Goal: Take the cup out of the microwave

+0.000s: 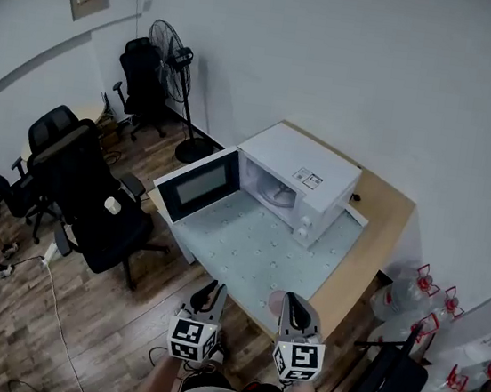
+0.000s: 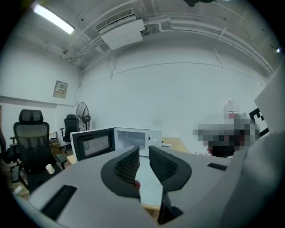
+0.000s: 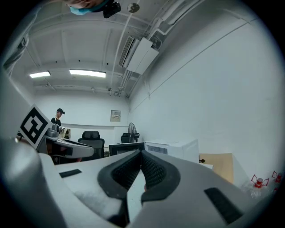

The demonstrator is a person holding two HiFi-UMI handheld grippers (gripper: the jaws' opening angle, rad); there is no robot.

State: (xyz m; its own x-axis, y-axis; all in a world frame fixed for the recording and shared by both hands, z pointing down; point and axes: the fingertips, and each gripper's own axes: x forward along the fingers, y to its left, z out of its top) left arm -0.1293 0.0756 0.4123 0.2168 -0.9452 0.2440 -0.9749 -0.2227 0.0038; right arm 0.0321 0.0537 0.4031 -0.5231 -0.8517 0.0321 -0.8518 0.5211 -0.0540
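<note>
Head view: microwave [image 1: 300,157] w/ open door [image 1: 194,188]

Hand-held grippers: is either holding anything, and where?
Nothing held: the left hand-held gripper has jaws slightly apart and empty; the right hand-held gripper has jaws together on nothing.

Microwave [image 1: 297,181]: smooth white casing, with a dark glossy door window [image 1: 200,185]. Table [image 1: 374,243]: pale wood along its right edge, a matt speckled sheet [image 1: 256,250] over the rest. Floor [image 1: 75,330]: brown wood boards. Left gripper [image 2: 143,156]: matt grey shell, ribbed black pads [image 2: 127,165].
</note>
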